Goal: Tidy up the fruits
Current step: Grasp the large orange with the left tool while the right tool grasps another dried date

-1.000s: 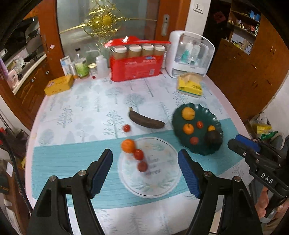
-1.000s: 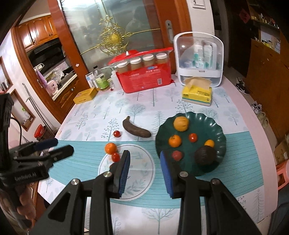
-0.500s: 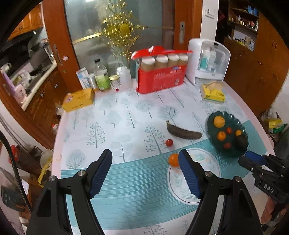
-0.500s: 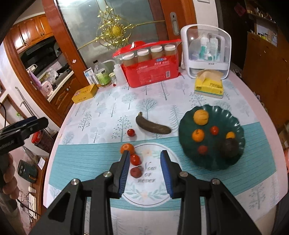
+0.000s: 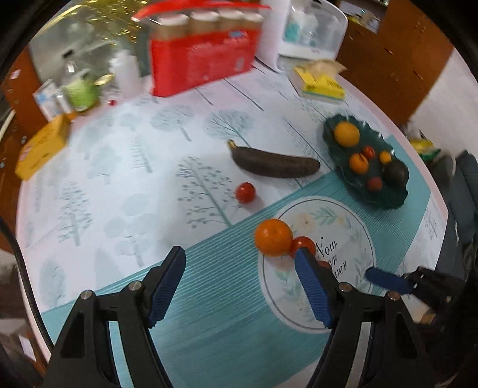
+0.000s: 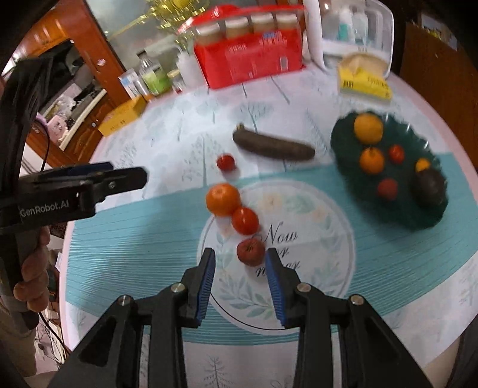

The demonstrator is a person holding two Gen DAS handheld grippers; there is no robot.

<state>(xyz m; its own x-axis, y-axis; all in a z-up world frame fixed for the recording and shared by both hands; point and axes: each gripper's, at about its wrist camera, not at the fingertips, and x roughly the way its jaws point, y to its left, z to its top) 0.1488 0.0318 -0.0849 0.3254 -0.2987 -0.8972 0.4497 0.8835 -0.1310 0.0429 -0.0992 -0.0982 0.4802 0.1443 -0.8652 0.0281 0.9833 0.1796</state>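
Note:
A dark green plate (image 6: 418,218) at the right holds several fruits. On the table lie a blackened banana (image 6: 273,146), a small red tomato (image 6: 225,162), an orange (image 6: 223,199), a red tomato (image 6: 245,220) and a dull red fruit (image 6: 250,251). My right gripper (image 6: 240,256) is open, just short of the dull red fruit. My left gripper (image 5: 240,258) is open and empty, low over the table left of the orange (image 5: 272,237). The banana (image 5: 274,163) and plate (image 5: 388,200) also show in the left wrist view.
A red box of jars (image 6: 248,59), a white organiser (image 6: 355,27), a yellow tissue pack (image 6: 364,80), bottles (image 6: 152,77) and a yellow box (image 6: 124,116) stand along the back. A round printed mat (image 6: 328,268) lies under the front fruits.
Both grippers have moved down and closer to the table. The right gripper has opened wider and now sits near the dull red fruit. The left gripper has swung towards the orange.

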